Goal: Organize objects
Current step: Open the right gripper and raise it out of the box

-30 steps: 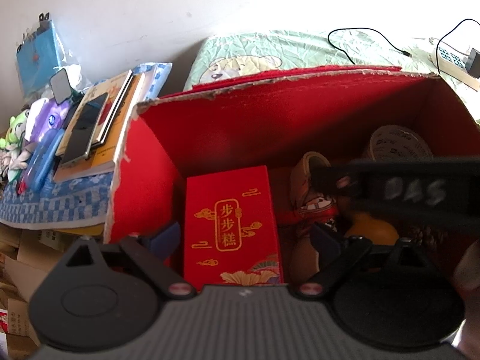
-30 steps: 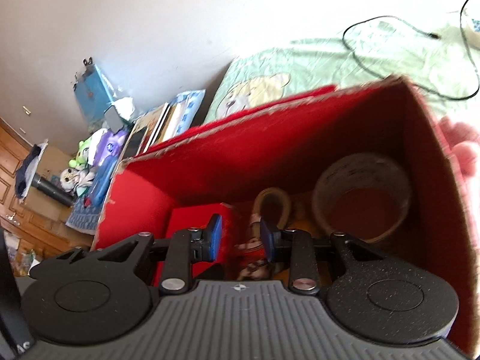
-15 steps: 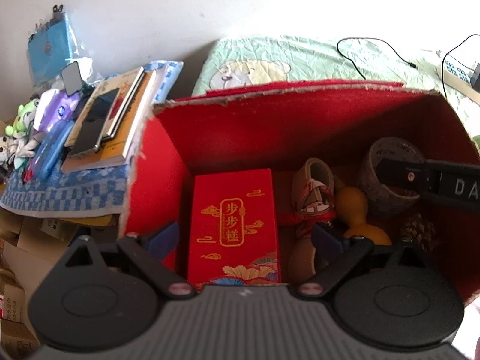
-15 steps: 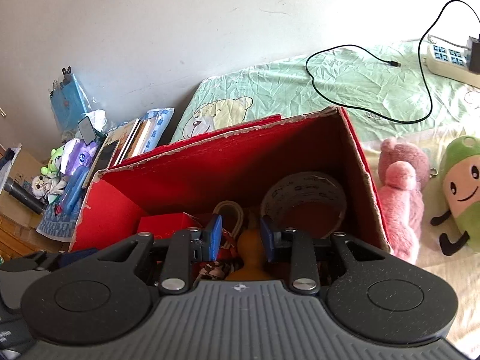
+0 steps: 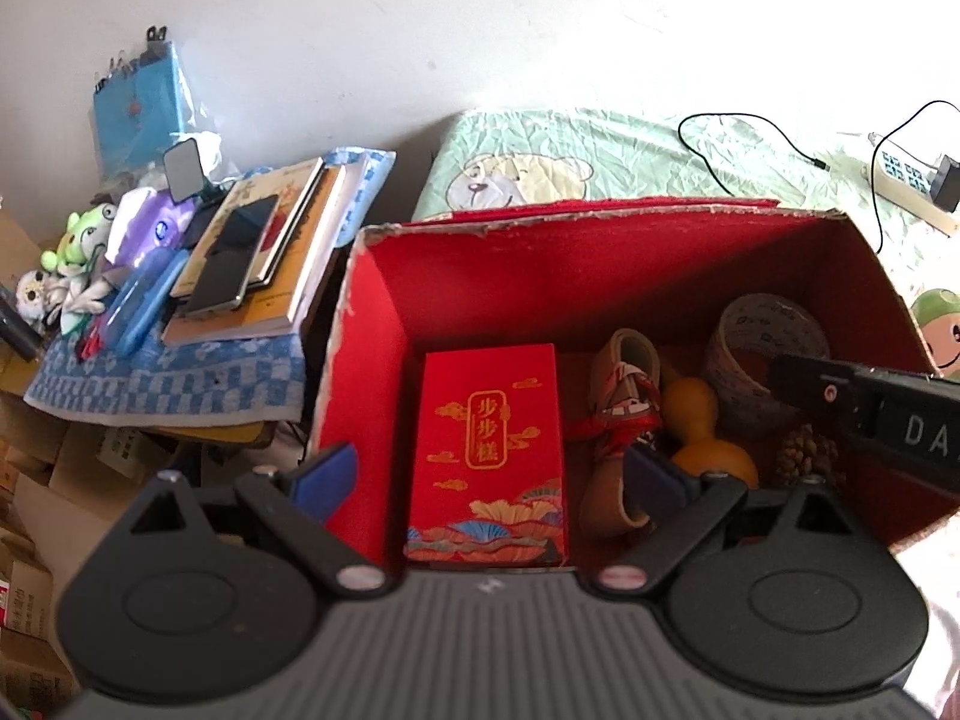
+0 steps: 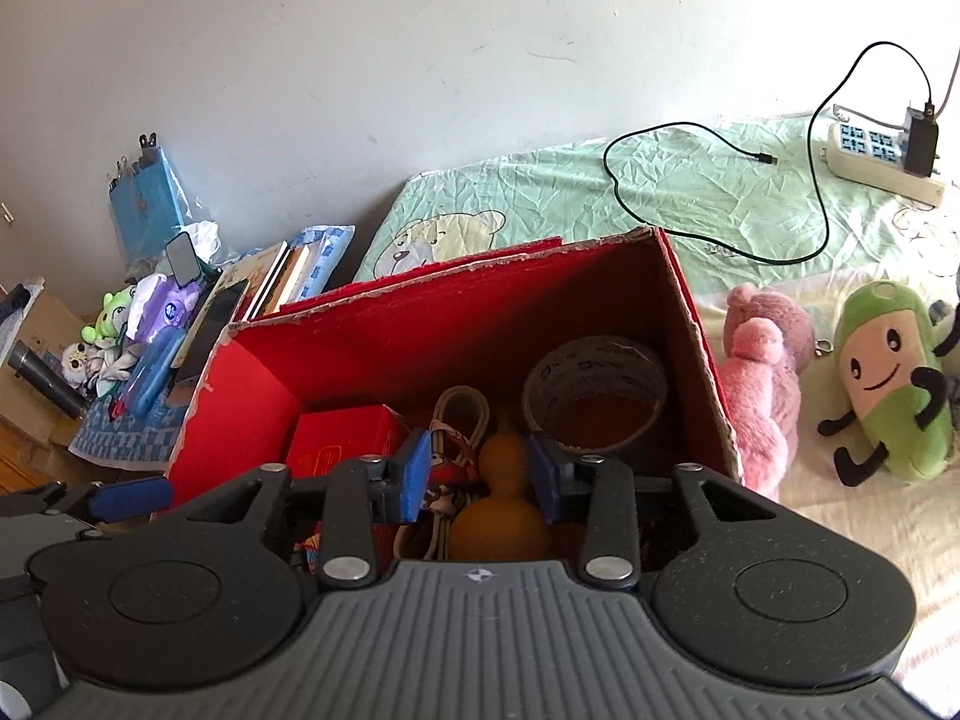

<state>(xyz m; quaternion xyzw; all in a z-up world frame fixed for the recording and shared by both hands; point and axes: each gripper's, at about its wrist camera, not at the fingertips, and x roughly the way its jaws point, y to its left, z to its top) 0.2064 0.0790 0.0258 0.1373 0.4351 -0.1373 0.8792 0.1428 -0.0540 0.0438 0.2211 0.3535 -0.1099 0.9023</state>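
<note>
A red cardboard box [image 5: 372, 360] [image 6: 696, 324] stands open on the bed. Inside lie a red gift box with gold characters [image 5: 489, 450] [image 6: 342, 438], a small beige shoe [image 5: 627, 372] [image 6: 462, 414], an orange gourd [image 5: 699, 420] [image 6: 501, 498], a roll of tape [image 5: 762, 336] [image 6: 594, 384] and a pine cone [image 5: 807, 456]. My left gripper [image 5: 489, 480] is wide open and empty above the box's near edge. My right gripper [image 6: 480, 474] is partly open and empty above the gourd; its body shows in the left wrist view [image 5: 870, 414].
A pink plush [image 6: 762, 378] and a green plush [image 6: 888, 378] lie on the bed right of the box. A black cable [image 6: 720, 192] and a power strip [image 6: 876, 162] lie behind. Books [image 5: 264, 252], a blue case [image 5: 141, 300] and small toys [image 5: 84, 240] crowd the left table.
Both grippers have lifted up and back from the box. The right gripper has risen out of the box and its jaws have opened wider.
</note>
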